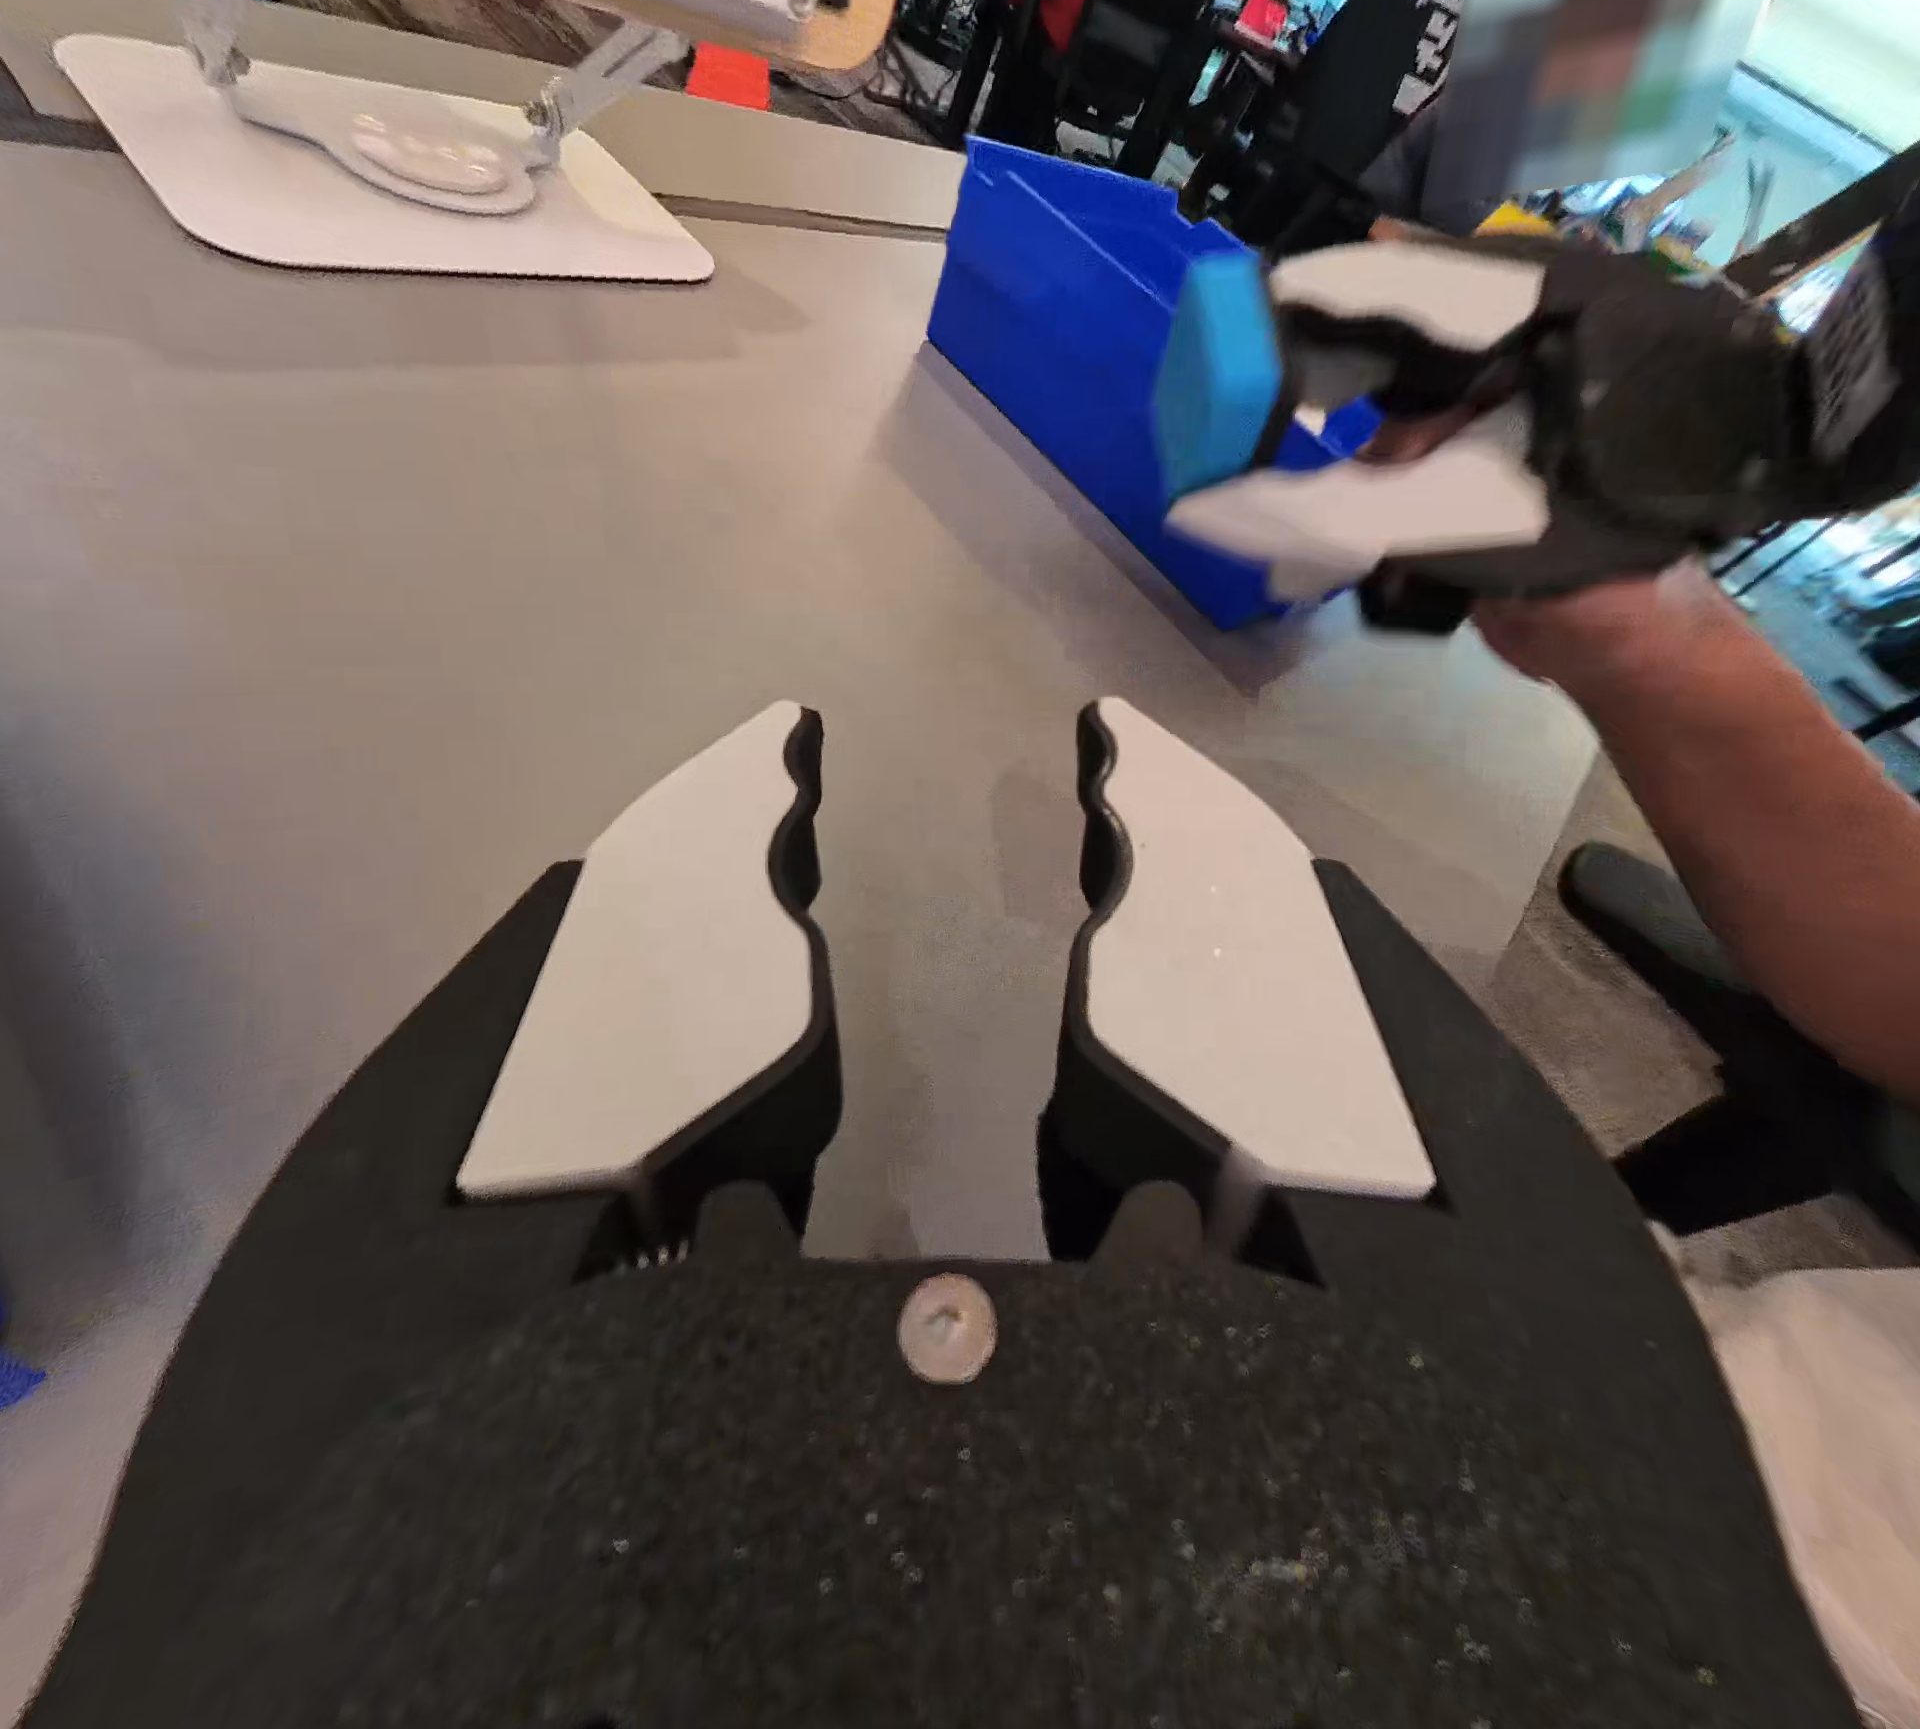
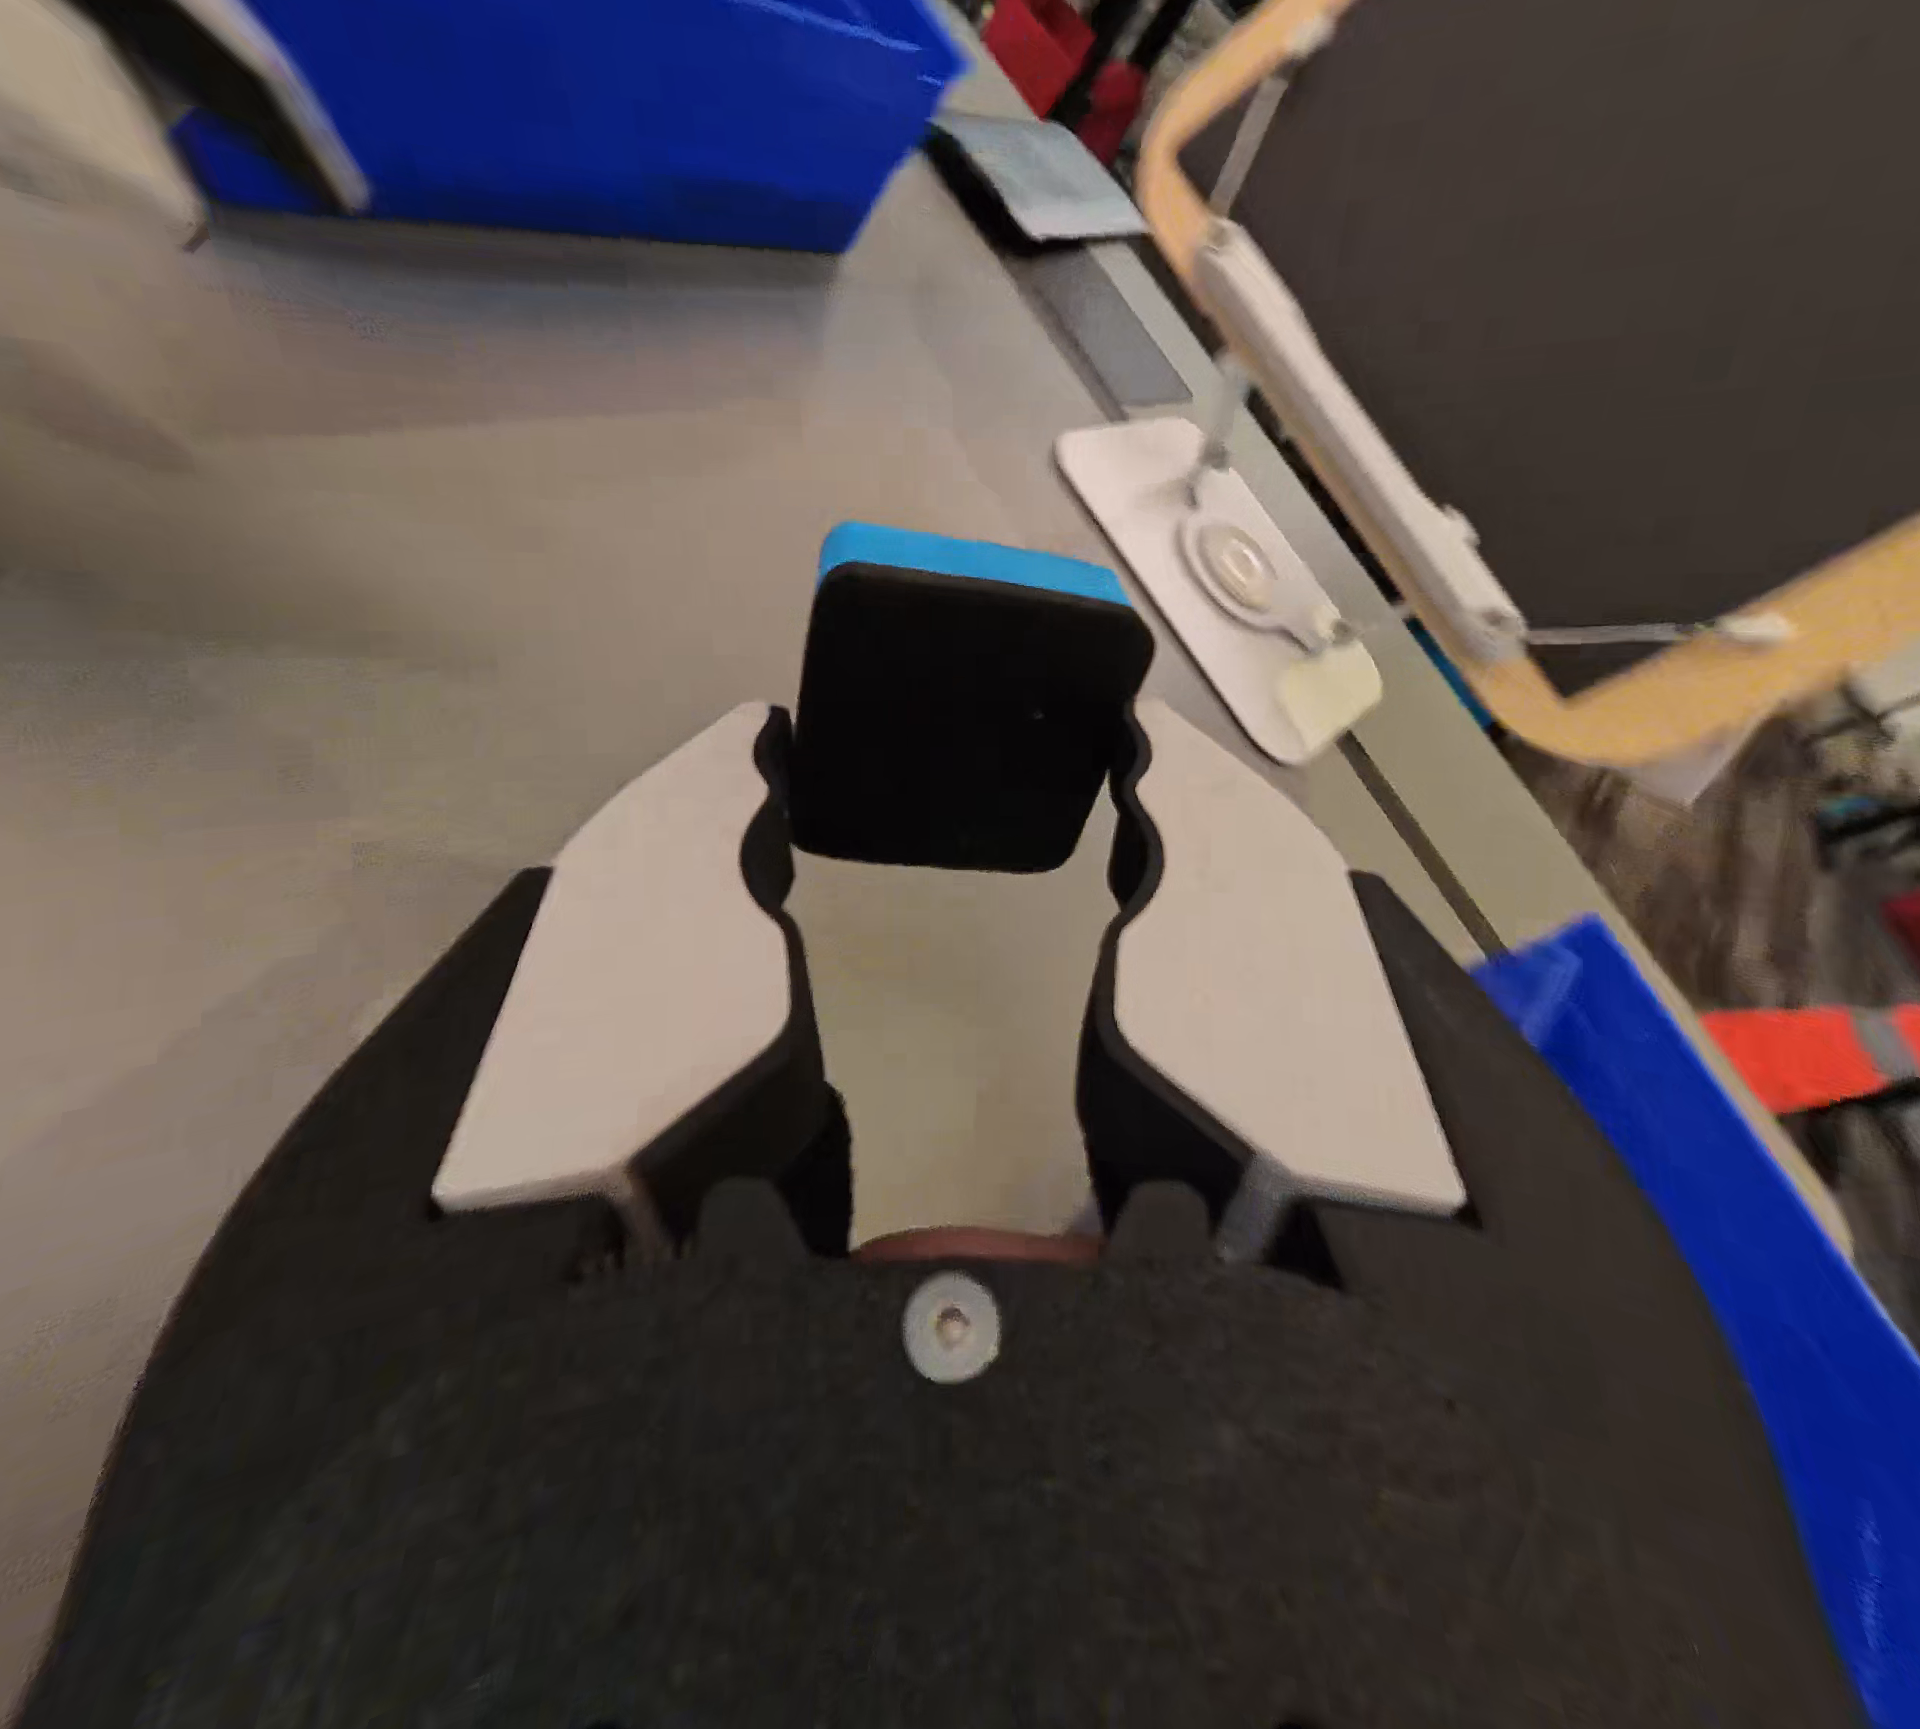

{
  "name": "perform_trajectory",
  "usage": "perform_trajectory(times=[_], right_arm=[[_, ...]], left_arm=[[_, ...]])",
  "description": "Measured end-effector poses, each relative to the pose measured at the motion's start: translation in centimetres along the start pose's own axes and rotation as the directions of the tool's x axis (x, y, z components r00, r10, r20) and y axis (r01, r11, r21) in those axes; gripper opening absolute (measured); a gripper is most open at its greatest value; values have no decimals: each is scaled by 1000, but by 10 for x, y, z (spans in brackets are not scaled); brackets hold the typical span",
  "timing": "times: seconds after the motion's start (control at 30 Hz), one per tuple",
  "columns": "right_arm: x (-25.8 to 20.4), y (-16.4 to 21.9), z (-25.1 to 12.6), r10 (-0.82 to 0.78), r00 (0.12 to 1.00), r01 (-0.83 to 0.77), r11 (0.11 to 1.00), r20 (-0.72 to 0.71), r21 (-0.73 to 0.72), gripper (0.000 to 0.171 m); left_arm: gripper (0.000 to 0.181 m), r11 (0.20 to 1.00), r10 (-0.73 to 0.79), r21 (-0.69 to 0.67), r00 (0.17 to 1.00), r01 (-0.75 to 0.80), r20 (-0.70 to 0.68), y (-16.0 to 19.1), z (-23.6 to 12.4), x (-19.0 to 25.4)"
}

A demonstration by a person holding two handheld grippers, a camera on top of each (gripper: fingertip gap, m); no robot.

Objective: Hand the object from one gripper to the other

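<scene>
The right claw [image 2: 951,760] is clenched on a small flat block [image 2: 961,734], pinched by its two side edges between the tips of the pale, wavy-edged fingers [image 2: 665,941]. The block is a rounded rectangle: one broad face is matte black and foam-like, the other is a bright blue layer showing as a strip along its far edge. Its black face is turned back toward the claw's own camera, its long axis runs out ahead along the fingers, and it leans a little to one side.

From the left wrist view the same block [image 1: 1216,375] is held up in the air at the right, above the grey bench [image 1: 520,536] and in front of a blue plastic bin [image 1: 1049,329], with its blue face toward the left claw [image 1: 948,723]. The left claw is released, its fingers apart with nothing between them, low over the smooth bench and well apart from the block. A white metal stand [image 1: 395,193] sits on the bench farther back.
</scene>
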State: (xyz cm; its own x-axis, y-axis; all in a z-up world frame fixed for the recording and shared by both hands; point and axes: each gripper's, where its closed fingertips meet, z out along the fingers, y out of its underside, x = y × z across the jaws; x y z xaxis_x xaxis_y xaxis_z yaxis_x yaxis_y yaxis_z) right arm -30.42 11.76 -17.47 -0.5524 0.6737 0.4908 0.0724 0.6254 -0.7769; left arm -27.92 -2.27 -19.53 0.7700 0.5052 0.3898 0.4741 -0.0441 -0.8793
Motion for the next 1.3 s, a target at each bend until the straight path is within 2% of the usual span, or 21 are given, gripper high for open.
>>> perform_trajectory(times=[0.07,0.13,0.2,0.27,0.37,0.47,0.6,0.73,0.83,0.9,1.0,1.1,1.17,1.23,1.27,1.3], right_arm=[[47,4,-28,90,996,-91,994,-10,-61,59],[96,17,-59,158,984,-167,980,-83,-107,59],[122,56,-81,260,962,-274,925,-89,-263,59],[134,104,-90,299,949,-313,850,-102,-423,59],[117,158,-91,338,940,-236,734,41,-637,60],[112,187,-82,368,924,-174,649,106,-740,60],[106,211,-79,365,918,-69,527,153,-847,60],[98,213,-69,343,917,-2,514,204,-858,60],[93,221,-74,337,918,37,451,209,-892,61],[95,218,-73,334,921,23,466,200,-884,64],[107,205,-86,315,936,-24,498,156,-867,77],[121,171,-103,280,955,-103,631,102,-769,73],[120,137,-109,277,957,-164,763,87,-625,71],[107,90,-106,291,951,-234,897,101,-374,69],[96,63,-104,333,935,-304,930,122,-209,67],[82,38,-103,394,906,-393,919,154,-39,63]], left_arm=[[43,999,-46,-13,999,45,-19,5,2,-5],[39,995,-80,-58,996,78,-29,15,6,-7],[37,991,-99,-91,994,95,-51,21,12,-4],[37,991,-94,-106,993,85,-77,24,17,2],[36,991,-48,-133,995,36,-90,28,22,8],[36,989,-3,-151,996,-11,-90,32,27,11],[36,988,-9,-156,995,-7,-101,33,28,11],[36,989,-44,-148,994,29,-100,33,25,6],[36,987,-70,-152,993,54,-100,35,23,3],[36,986,-76,-155,992,60,-100,36,21,3],[37,986,-76,-156,993,61,-92,38,17,2],[38,986,-73,-154,995,61,-73,39,11,3],[39,988,-51,-147,997,42,-58,40,7,5],[39,988,3,-158,1000,-5,-16,48,3,4],[40,985,37,-167,999,-33,22,53,1,2],[41,984,51,-172,998,-43,42,58,0,3]])
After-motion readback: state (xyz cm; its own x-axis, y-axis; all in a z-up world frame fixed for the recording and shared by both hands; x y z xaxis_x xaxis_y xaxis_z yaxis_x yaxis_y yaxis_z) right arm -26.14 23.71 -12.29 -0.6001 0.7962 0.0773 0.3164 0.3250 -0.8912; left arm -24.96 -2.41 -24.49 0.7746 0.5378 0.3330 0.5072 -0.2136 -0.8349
